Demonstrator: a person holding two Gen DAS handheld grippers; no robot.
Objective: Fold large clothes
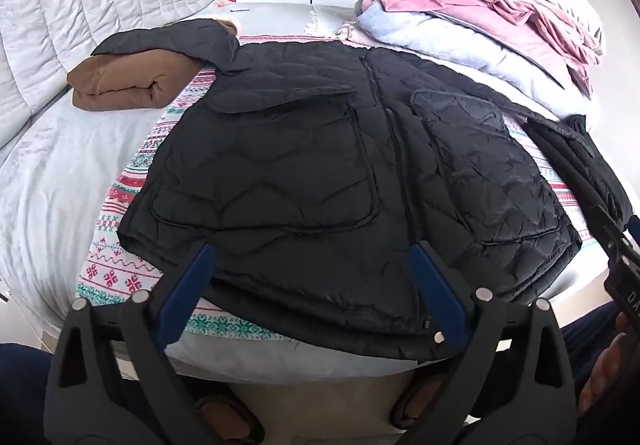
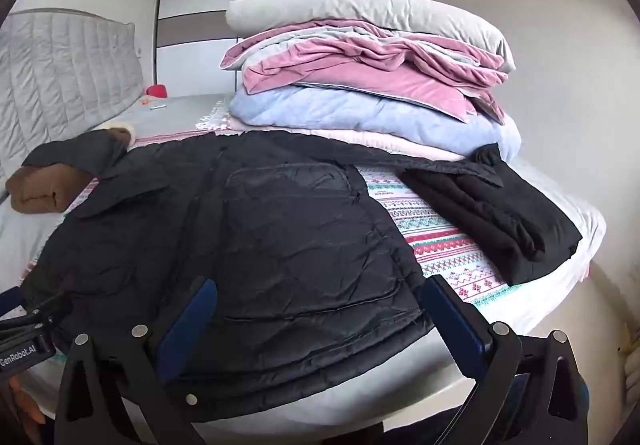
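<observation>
A black quilted jacket point(image 1: 304, 165) lies spread front-up on the bed, zip down its middle and a large pocket on each side. One sleeve point(image 1: 172, 41) drapes over a folded brown garment point(image 1: 120, 85). My left gripper point(image 1: 312, 257) hovers open over the jacket's near hem, left of the zip. My right gripper point(image 2: 320, 293) is open too, above the hem by the other pocket point(image 2: 296, 229). Neither pair of blue pads presses the fabric. Each gripper shows at the edge of the other's view: the right gripper point(image 1: 624, 265), the left gripper point(image 2: 24, 325).
A folded black garment point(image 2: 492, 213) lies to the jacket's right on the patterned sheet point(image 2: 440, 245). Behind it rises a stack of pink and blue blankets point(image 2: 360, 85) topped by a pillow. A grey quilted headboard point(image 1: 80, 5) stands at left. The mattress edge point(image 2: 400, 385) runs just below the hem.
</observation>
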